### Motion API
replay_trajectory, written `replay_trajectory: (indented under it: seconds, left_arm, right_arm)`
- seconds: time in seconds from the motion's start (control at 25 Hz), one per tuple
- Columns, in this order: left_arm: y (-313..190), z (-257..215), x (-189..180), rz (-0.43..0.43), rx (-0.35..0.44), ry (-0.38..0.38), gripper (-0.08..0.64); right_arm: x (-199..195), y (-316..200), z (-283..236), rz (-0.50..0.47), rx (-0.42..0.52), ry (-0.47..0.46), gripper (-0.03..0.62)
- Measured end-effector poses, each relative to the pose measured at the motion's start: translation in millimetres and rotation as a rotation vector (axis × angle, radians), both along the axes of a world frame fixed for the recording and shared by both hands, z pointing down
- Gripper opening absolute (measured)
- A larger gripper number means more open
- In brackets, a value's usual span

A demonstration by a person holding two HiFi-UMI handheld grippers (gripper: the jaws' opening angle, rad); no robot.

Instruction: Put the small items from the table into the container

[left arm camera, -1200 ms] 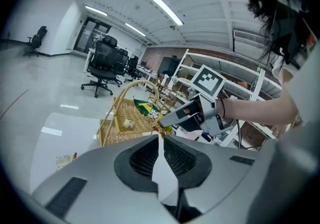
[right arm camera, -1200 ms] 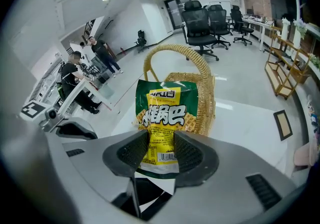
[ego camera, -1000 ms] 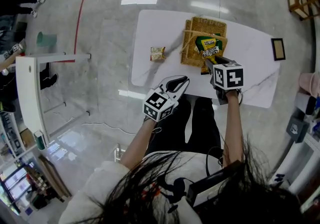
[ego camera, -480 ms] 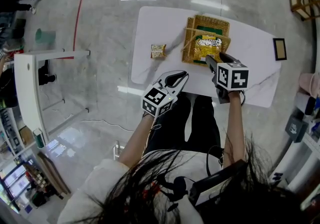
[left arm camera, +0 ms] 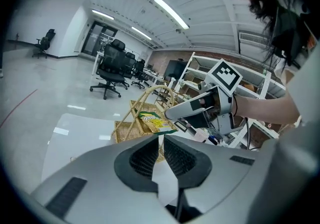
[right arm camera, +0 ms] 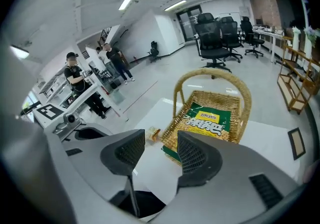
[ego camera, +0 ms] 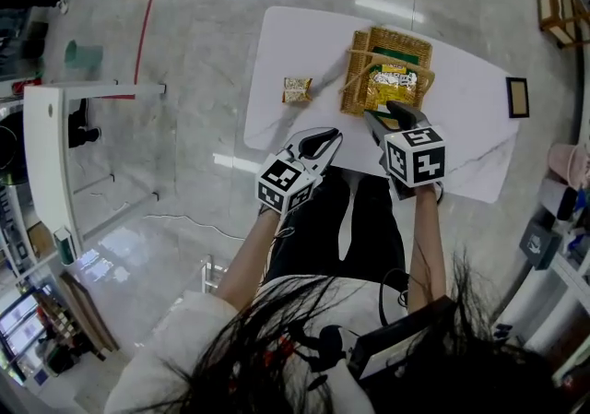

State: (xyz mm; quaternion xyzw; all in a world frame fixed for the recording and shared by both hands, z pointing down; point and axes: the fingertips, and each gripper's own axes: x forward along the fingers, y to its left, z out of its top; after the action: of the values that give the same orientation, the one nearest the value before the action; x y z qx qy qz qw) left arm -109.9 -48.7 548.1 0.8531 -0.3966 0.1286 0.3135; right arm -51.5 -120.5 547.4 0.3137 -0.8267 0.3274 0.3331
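On the white table (ego camera: 277, 53), the small snack packet (ego camera: 297, 88) is seen left of centre, apart from the wicker basket (ego camera: 353, 80), in which a green and yellow snack bag (ego camera: 396, 82) is laid. The right gripper (ego camera: 387, 114) is held just below the basket, its empty jaws wide but closing. The left gripper (ego camera: 328, 136), lower left of the basket, is drawn together to a thin slit, nothing between.

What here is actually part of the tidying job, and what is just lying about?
Part of the job: wicker basket; yellow-green snack bag inside it; small snack packet on the white table.
Just lying about: dark frame near the table's right edge; green tub and white rack off to the left.
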Motion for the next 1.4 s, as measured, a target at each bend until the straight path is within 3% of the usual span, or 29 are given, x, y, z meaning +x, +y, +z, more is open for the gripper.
replay_trajectory:
  seconds: [0.16, 0.56, 0.84, 1.4]
  left_arm:
    - [6.4, 1.4, -22.0, -0.060, -0.003, 0.002, 0.026]
    - [23.3, 24.5, -77.3, -0.206, -0.024, 0.003, 0.026]
    - [32.6, 44.0, -108.3, -0.271, -0.051, 0.005, 0.025]
    - [43.7, 88.7, -156.3, -0.347, -0.096, 0.019, 0.026]
  right_arm:
    - [-30.7, 13.2, 3.9, -0.082, 0.030, 0.012, 0.150]
    - [-106.7, 45.2, 50.8, -0.299, 0.012, 0.037, 0.083]
    - [-143.6, 49.7, 105.2, -0.337, -0.069, 0.048, 0.063]
    - [-168.4, 32.2, 226.8, -0.438, -0.050, 0.349, 0.061]
